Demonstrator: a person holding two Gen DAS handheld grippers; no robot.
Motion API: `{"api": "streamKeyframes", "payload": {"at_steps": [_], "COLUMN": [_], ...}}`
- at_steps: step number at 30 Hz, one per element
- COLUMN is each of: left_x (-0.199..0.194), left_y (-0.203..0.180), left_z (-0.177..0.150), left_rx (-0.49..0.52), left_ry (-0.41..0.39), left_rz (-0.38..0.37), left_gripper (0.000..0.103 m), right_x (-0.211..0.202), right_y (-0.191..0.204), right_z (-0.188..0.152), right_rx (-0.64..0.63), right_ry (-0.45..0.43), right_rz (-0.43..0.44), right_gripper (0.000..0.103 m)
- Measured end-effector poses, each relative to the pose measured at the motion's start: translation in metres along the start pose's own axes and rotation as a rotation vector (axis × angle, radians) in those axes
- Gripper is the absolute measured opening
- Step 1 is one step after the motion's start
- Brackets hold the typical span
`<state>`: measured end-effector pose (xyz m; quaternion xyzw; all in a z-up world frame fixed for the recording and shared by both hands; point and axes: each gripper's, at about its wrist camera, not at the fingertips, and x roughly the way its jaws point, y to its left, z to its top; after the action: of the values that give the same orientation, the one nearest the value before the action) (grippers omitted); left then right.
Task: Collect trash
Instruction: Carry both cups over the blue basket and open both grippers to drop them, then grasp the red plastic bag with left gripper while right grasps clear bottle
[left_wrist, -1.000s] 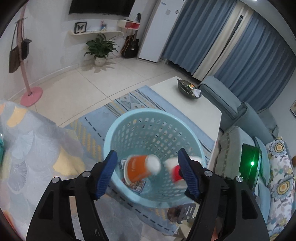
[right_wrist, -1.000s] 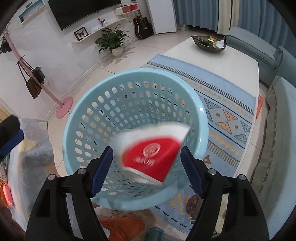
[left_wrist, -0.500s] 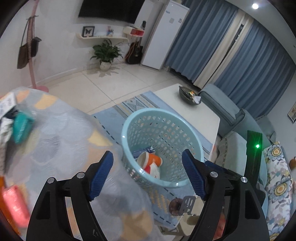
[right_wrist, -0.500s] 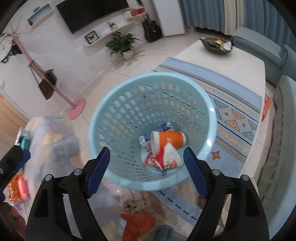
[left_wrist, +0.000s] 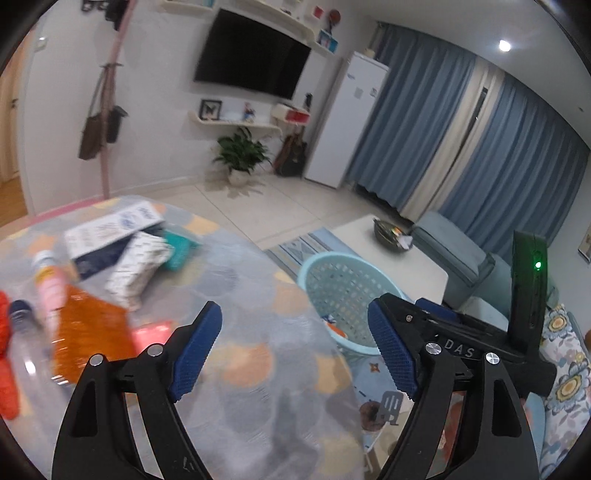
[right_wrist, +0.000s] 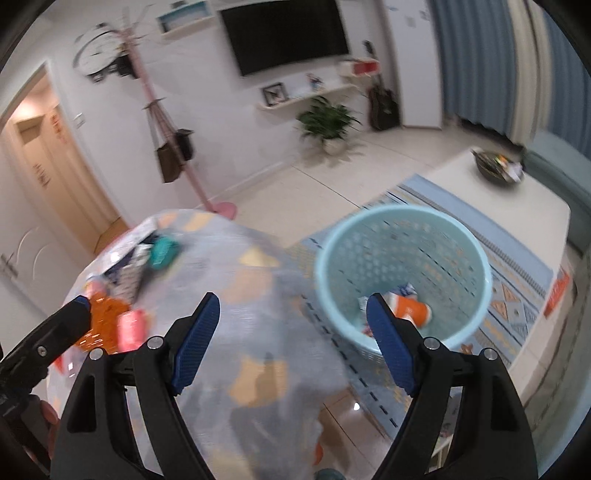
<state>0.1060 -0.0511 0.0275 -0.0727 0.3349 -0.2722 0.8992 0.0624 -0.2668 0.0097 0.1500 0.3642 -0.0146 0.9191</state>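
Observation:
The light blue basket (right_wrist: 436, 236) stands on the floor beside the round table (right_wrist: 258, 291); an orange cup (right_wrist: 413, 309) and wrappers lie inside. It also shows in the left wrist view (left_wrist: 332, 273). My left gripper (left_wrist: 295, 347) is open and empty over the table's right edge. My right gripper (right_wrist: 291, 339) is open and empty above the table edge, left of the basket. Trash lies on the table's far left: boxes (left_wrist: 110, 236), a teal item (left_wrist: 181, 251), an orange packet (left_wrist: 88, 328), a clear bottle (left_wrist: 29, 354).
A low white coffee table (right_wrist: 517, 206) with a dark bowl (right_wrist: 495, 166) stands behind the basket on a blue rug (right_wrist: 517, 280). A sofa (left_wrist: 461, 254) is at the right. A pink coat stand (right_wrist: 195, 177) is beyond the round table.
Both cups dropped into the basket. Both grippers then pulled back and swung left, from over the basket to over the round table; the table trash came into view.

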Motion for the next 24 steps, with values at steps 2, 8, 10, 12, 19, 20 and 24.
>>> {"api": "streamKeyframes", "payload": {"at_steps": [2,8,10,12,19,20,24], "left_x": [-0.015,-0.044,-0.051,-0.058,-0.087,-0.091,-0.111], "left_y": [0.008,0.032,0.044,0.056,0.115,0.125,0.178], "left_z": [-0.001,-0.002,-0.003,-0.003,-0.01,-0.01,-0.013], "left_rx": [-0.005,-0.011,-0.025,-0.042,-0.119,-0.135,-0.233], "left_ry": [-0.022,-0.061,-0.064,-0.066,-0.086,-0.09,-0.105], "left_rz": [0.016,0.079,0.099,0.117,0.219,0.233,0.319], "left_gripper": [0.079,0.08,0.08,0.08,0.08,0.08,0.08], "right_x": [-0.006,-0.016,-0.015,-0.014,-0.011,-0.011,-0.003], "right_y": [0.019,0.068,0.084,0.096,0.14,0.145,0.171], "right_z": [-0.001,-0.007,-0.009,-0.012,-0.023,-0.024,-0.03], "right_rx": [-0.04,-0.149,-0.181,-0.204,-0.315,-0.329,-0.373], "right_ry": [-0.015,-0.044,-0.045,-0.044,-0.065,-0.066,-0.042], "right_rz": [0.021,0.079,0.101,0.118,0.124,0.127,0.17], "right_gripper": [0.081,0.085,0.086,0.086,0.086,0.086,0.086]}}
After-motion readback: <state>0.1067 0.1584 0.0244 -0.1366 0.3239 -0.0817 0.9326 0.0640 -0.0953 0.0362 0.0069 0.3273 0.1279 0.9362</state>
